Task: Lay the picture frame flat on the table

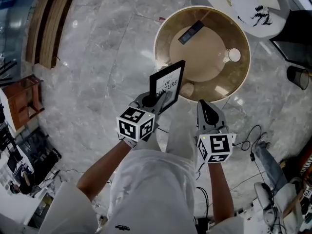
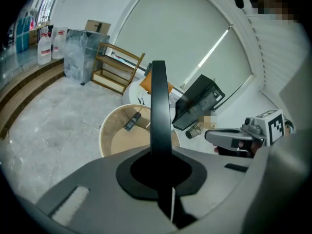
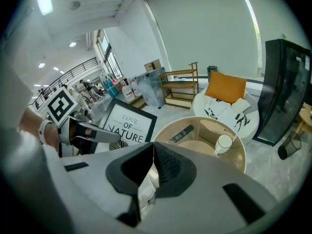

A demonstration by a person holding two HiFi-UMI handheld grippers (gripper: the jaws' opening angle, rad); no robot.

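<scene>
Left gripper (image 2: 159,165) is clenching the picture frame (image 1: 167,84): in the left gripper view the dark frame edge is running straight up between the pads, gripped at its lower edge. The frame is standing near upright in the air, slightly tilted, and is not lying on anything. Its white print with dark lettering is facing the person's right side and is reading clearly in the right gripper view. From the head view it is overlapping the near-left rim of the round table (image 1: 157,45); whether it is touching that rim cannot be told. Right gripper (image 1: 205,104) is hanging just beside the frame, jaws closed together and gripping nothing. A dark remote (image 1: 191,32) and a white cup (image 1: 234,55) are sitting on the tabletop, well apart. Grey marble floor (image 1: 97,57) is showing below.
</scene>
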